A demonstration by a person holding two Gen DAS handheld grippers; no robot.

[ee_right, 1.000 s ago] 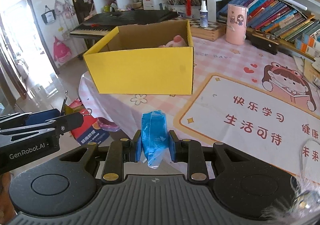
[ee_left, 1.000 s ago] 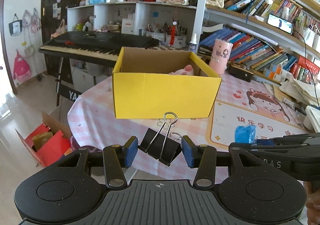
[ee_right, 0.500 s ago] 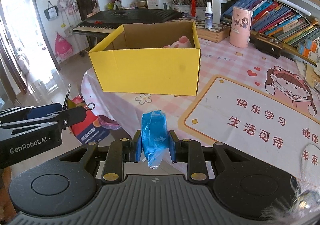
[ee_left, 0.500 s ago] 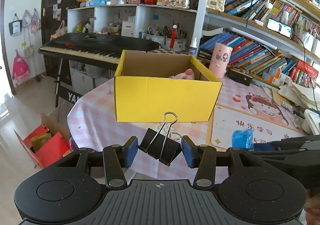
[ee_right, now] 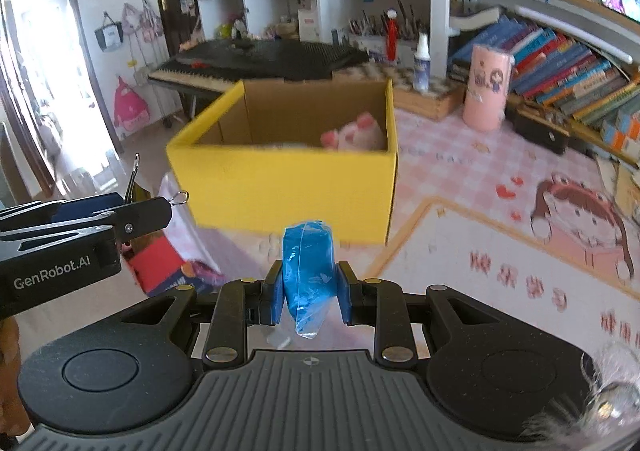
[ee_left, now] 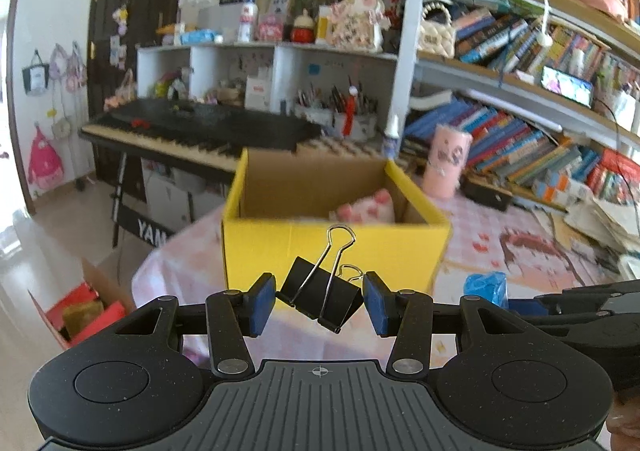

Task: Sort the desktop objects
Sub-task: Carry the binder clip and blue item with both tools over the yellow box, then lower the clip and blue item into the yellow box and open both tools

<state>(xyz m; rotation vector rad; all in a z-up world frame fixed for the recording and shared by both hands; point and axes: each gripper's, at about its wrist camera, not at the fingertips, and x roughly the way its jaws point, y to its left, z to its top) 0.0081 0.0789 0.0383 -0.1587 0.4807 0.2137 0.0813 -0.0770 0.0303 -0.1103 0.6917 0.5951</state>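
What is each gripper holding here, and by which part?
The left gripper pinches a black binder clip across the two ends of its body, wire handles up. The right gripper squeezes a blue plastic-wrapped packet by its sides, near the lower end.

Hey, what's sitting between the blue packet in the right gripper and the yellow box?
Nothing stands there. In the right wrist view, only bare pink checked tablecloth shows between the blue packet, clamped in the right gripper, and the yellow box.
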